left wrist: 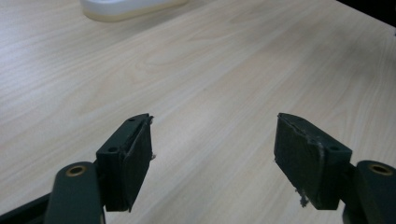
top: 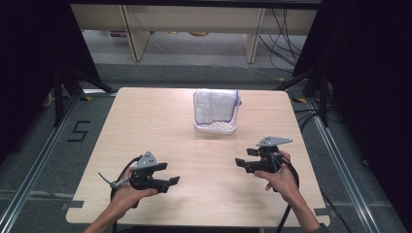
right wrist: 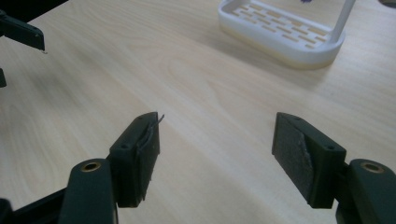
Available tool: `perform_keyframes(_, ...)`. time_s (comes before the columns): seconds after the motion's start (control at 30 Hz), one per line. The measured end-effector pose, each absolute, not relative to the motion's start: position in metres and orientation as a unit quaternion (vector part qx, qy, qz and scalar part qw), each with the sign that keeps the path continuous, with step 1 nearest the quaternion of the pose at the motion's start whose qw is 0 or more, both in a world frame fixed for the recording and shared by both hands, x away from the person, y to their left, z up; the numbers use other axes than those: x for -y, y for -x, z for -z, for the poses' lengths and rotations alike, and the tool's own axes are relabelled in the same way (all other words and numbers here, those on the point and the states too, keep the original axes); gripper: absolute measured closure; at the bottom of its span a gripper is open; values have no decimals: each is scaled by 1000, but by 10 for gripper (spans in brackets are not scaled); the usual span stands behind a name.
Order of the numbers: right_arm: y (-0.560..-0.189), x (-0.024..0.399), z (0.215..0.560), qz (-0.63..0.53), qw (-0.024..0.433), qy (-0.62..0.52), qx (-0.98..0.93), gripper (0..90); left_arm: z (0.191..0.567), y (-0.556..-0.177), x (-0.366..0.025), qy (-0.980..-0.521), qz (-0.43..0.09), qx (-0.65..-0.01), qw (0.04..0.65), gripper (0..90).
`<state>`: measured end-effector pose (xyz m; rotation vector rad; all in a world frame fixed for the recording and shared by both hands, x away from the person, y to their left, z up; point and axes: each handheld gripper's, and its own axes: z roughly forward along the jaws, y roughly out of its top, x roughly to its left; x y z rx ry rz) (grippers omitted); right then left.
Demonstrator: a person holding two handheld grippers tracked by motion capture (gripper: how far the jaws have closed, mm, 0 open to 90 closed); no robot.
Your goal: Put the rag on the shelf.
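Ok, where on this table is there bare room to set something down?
Most of the wooden table is bare: the whole left half, the strip between the left gripper and the right gripper, and the near edge. The only crowded spot is far centre, where the white rack holding a cloth stands.
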<state>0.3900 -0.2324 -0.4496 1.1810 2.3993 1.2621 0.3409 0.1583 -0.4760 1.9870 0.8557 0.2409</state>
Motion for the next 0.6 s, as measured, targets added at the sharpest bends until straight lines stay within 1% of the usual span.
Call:
perform_keyframes(0.03, -386, 230, 452, -434, 84, -400, -802, 329, 477, -339, -158, -809, -98, -348, 463, 273)
perform_keyframes(0.07, -385, 232, 453, -433, 92, -389, -808, 329, 479, -335, -158, -809, -97, -346, 464, 272)
perform_keyframes(0.33, -357, 229, 465, -423, 77, -391, -814, 319, 492, -313, -162, -815, -94, -339, 460, 255)
perform_keyframes(0.4, -352, 230, 470, -424, 68, -388, -815, 314, 494, -309, -163, -811, -94, -347, 462, 253)
perform_keyframes(0.47, -347, 230, 473, -418, 77, -393, -815, 311, 496, -308, -165, -808, -97, -351, 463, 249)
perform_keyframes(0.5, -343, 229, 475, -420, 60, -399, -813, 311, 497, -307, -167, -812, -103, -348, 457, 248)
perform_keyframes(0.6, -337, 231, 479, -420, 61, -393, -816, 312, 502, -304, -167, -812, -110, -355, 450, 242)
